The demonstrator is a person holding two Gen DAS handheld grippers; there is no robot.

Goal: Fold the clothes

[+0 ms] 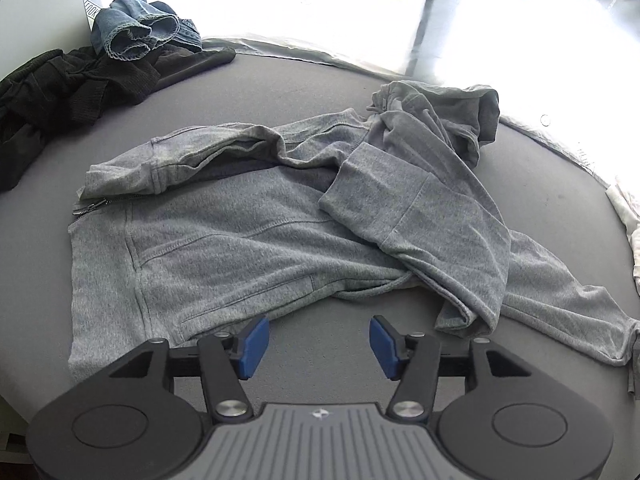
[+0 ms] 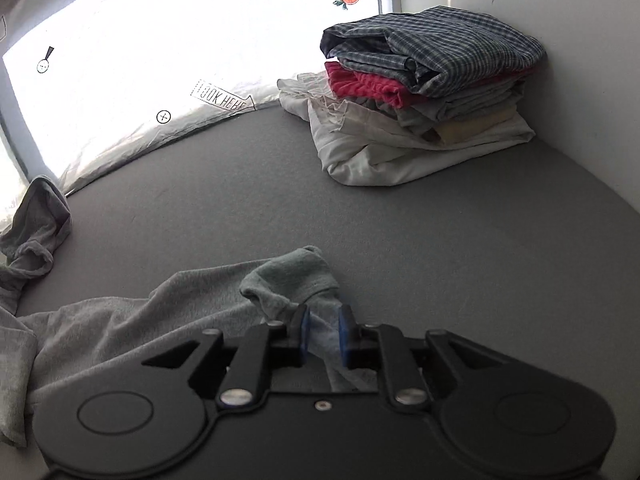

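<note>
My left gripper [image 1: 316, 346] is spread wide, holding nothing, just short of the grey hoodie [image 1: 248, 240] lying crumpled on the grey table [image 1: 304, 80]. My right gripper [image 2: 323, 334] is clamped on the hoodie's sleeve cuff [image 2: 292, 280]. Folded stack [image 2: 432, 92] sits at the far corner.

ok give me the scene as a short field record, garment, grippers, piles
garment: grey zip-up hooded sweatshirt spread on grey bed surface
left gripper: open, above the near hem, holding nothing
right gripper: shut on a sleeve cuff
unfolded pile: blue denim on black knit garments
folded stack: checked shirt on top
</note>
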